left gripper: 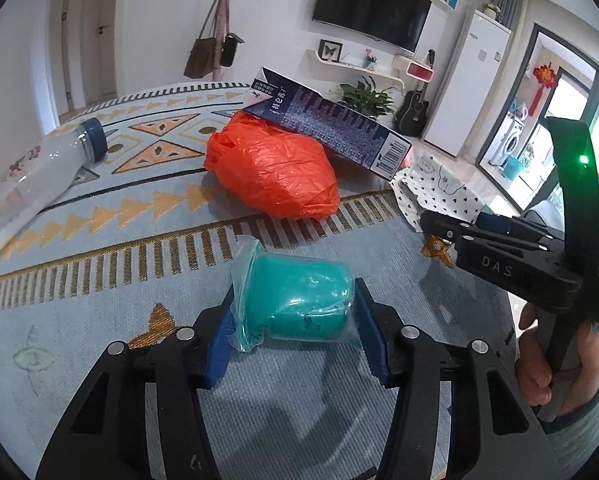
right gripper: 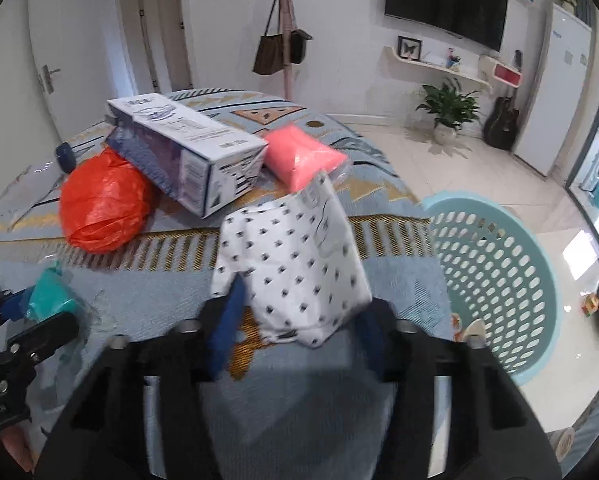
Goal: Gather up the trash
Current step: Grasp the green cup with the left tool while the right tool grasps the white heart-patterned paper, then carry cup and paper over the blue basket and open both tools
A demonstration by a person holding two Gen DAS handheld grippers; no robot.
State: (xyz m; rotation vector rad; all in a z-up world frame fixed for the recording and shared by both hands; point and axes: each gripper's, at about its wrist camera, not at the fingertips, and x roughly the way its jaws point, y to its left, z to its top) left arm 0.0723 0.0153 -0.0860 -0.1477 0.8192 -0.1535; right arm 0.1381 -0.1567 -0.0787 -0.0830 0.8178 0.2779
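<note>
My left gripper (left gripper: pixel 295 320) is shut on a teal packet in clear wrap (left gripper: pixel 299 300), held just above the patterned blue cloth (left gripper: pixel 99 240). My right gripper (right gripper: pixel 299 320) is shut on a white packet with black dots (right gripper: pixel 295 256), which also shows in the left wrist view (left gripper: pixel 431 188). Behind lie a crumpled orange plastic bag (left gripper: pixel 271 172), a dark blue and white carton (left gripper: pixel 331 128) leaning on it, a pink packet (right gripper: pixel 303 156) and a plastic bottle with a blue cap (left gripper: pixel 43 172) lying on its side.
A light blue perforated basket (right gripper: pixel 495 276) stands on the tiled floor right of the table edge. The right gripper's body (left gripper: pixel 511 260) and the hand holding it are close to my left gripper's right side. A potted plant and guitar stand by the far wall.
</note>
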